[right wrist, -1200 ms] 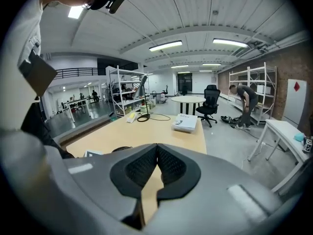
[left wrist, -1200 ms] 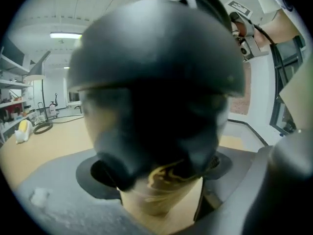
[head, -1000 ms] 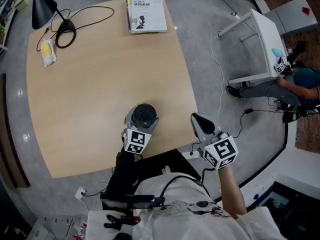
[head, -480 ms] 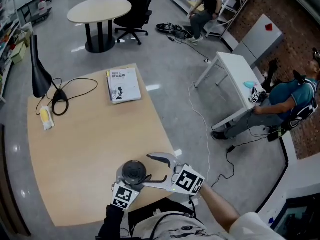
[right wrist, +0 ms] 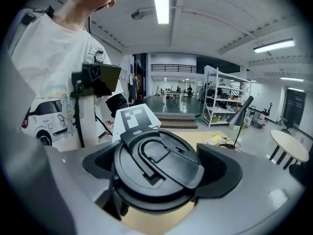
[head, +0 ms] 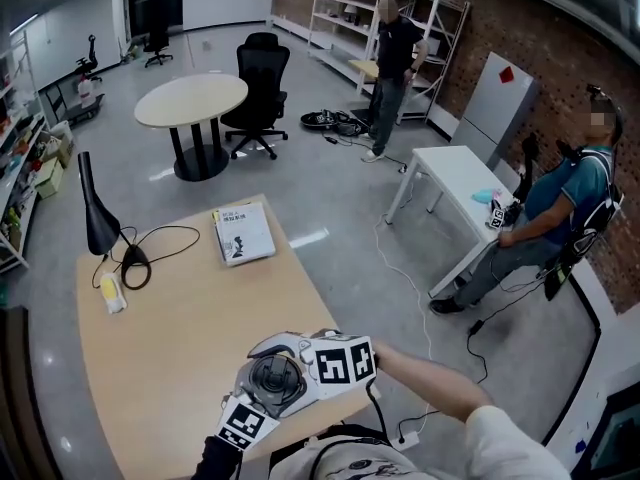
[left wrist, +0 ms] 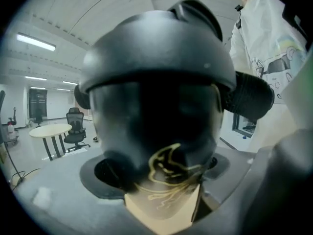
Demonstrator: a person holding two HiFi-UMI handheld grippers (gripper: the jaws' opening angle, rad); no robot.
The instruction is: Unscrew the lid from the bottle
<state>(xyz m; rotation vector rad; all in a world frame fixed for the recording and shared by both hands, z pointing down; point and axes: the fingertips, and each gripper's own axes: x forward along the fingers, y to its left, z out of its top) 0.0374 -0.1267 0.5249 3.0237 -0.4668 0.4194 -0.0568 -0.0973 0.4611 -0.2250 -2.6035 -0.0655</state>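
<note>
A dark bottle [left wrist: 156, 131] with a black flip-handle lid [right wrist: 156, 160] is held up above the wooden table [head: 180, 318]. My left gripper [head: 270, 396] comes from below, shut on the bottle's body, which fills the left gripper view. My right gripper [head: 266, 378] reaches in from the right. Its jaws have just been opening and now stand open on either side of the lid [head: 277, 375], with small gaps showing beside it in the right gripper view. The left gripper's marker cube [right wrist: 134, 117] shows behind the lid.
On the table lie a book [head: 243, 234], a black desk lamp [head: 100, 218] with its cable, and a small yellow-white object [head: 112, 293]. Beyond stand a round table [head: 190, 101], an office chair [head: 258, 88], a white table [head: 460, 183], a seated person [head: 560, 208] and a standing person [head: 392, 68].
Both grippers rose with the bottle. The right gripper swung in from beyond the table's edge to the lid and its jaws opened. The head view tilted up to show the room.
</note>
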